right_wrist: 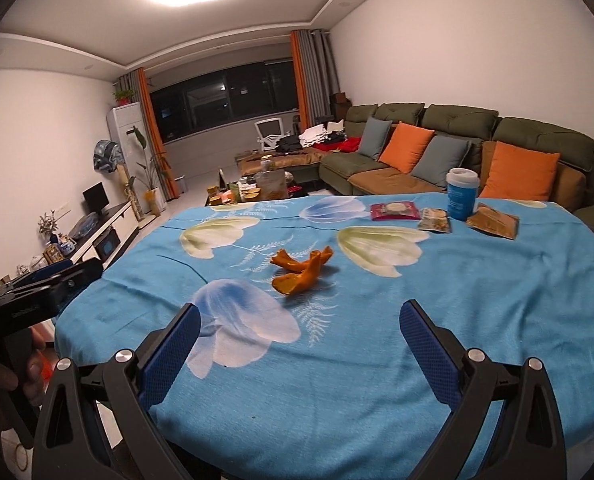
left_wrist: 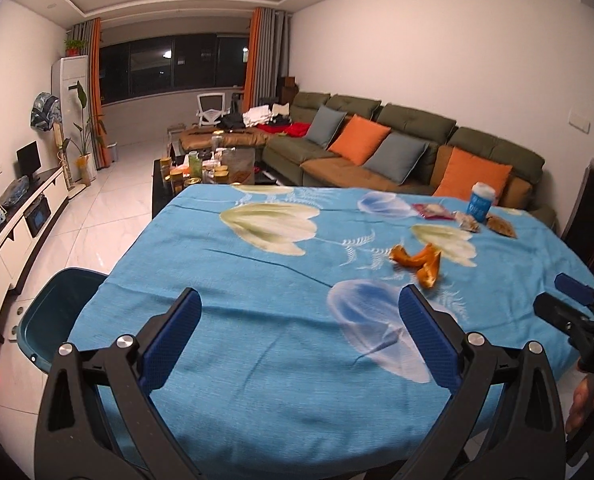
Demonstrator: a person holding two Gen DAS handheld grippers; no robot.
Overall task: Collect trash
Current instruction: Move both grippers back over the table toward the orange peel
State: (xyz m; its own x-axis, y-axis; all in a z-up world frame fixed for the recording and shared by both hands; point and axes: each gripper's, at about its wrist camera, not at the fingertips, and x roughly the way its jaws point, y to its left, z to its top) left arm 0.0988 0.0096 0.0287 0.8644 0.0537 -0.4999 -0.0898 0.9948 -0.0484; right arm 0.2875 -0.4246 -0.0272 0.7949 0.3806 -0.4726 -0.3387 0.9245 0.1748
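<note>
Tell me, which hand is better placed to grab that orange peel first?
Probably the right. The right gripper points almost straight at the orange peel, jaws open. From the left gripper, the peel sits off to one side.

You see a green sofa point(right_wrist: 457, 136) with orange cushions point(right_wrist: 405, 146), a white chair point(left_wrist: 211, 108) and a cluttered coffee table point(left_wrist: 201, 172).

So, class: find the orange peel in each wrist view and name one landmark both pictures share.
Left wrist: the orange peel lies right of centre on the blue tablecloth, beyond the right finger of the open left gripper.
Right wrist: the orange peel lies near the centre.
Shared landmark: the blue cup at the far right.
</note>
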